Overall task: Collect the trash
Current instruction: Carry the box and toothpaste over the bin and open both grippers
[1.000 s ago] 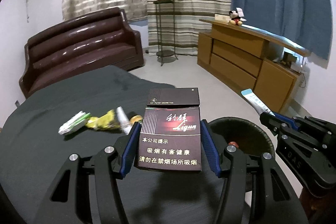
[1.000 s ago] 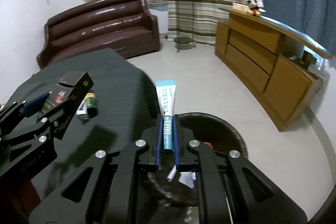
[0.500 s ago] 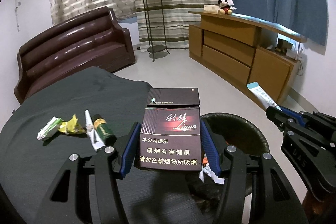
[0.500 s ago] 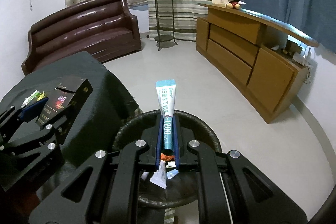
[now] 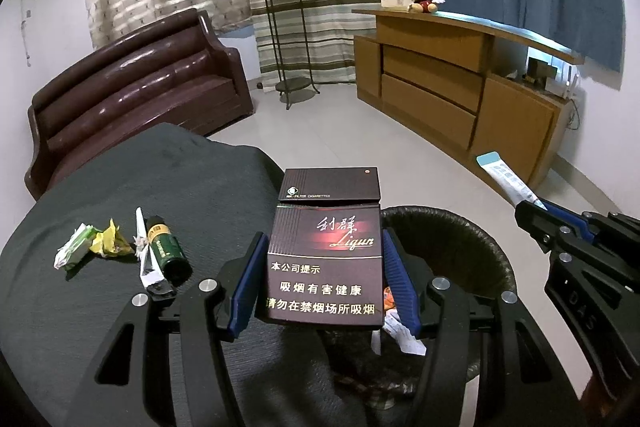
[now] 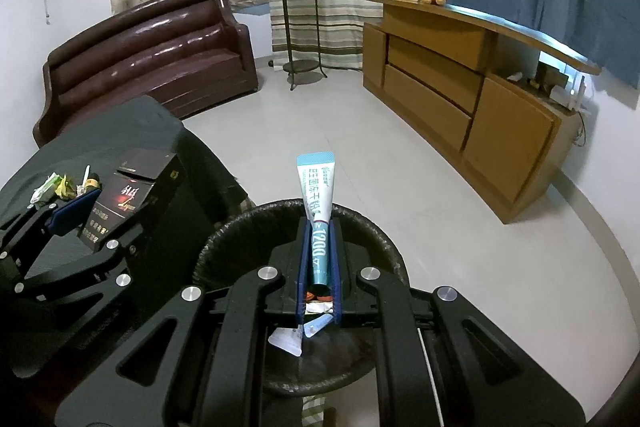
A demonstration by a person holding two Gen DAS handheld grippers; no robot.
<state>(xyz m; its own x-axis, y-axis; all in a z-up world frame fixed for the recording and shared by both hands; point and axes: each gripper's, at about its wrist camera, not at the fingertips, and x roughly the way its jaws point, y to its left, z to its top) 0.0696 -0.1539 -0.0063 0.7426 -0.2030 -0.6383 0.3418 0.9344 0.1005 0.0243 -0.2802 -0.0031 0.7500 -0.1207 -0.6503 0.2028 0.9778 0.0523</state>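
My left gripper (image 5: 324,247) is shut on a dark cigarette box (image 5: 326,251) with its lid flipped open, held over the near rim of the black trash bin (image 5: 460,231). My right gripper (image 6: 319,227) is shut on a teal and white toothpaste tube (image 6: 318,195), held upright above the bin (image 6: 224,235). Scraps of paper lie inside the bin. The box also shows in the right wrist view (image 6: 124,199), and the tube in the left wrist view (image 5: 506,181).
On the dark cloth-covered table (image 5: 120,187) lie a green-white wrapper (image 5: 74,251), a yellow wrapper (image 5: 112,241), a white strip (image 5: 142,247) and a small green bottle (image 5: 166,251). A brown sofa (image 5: 132,99), a plant stand (image 5: 286,67) and a wooden cabinet (image 5: 460,95) stand behind.
Both grippers have moved right, away from the table and over the trash bin, still holding the box and the tube. The table litter has slid left in view.
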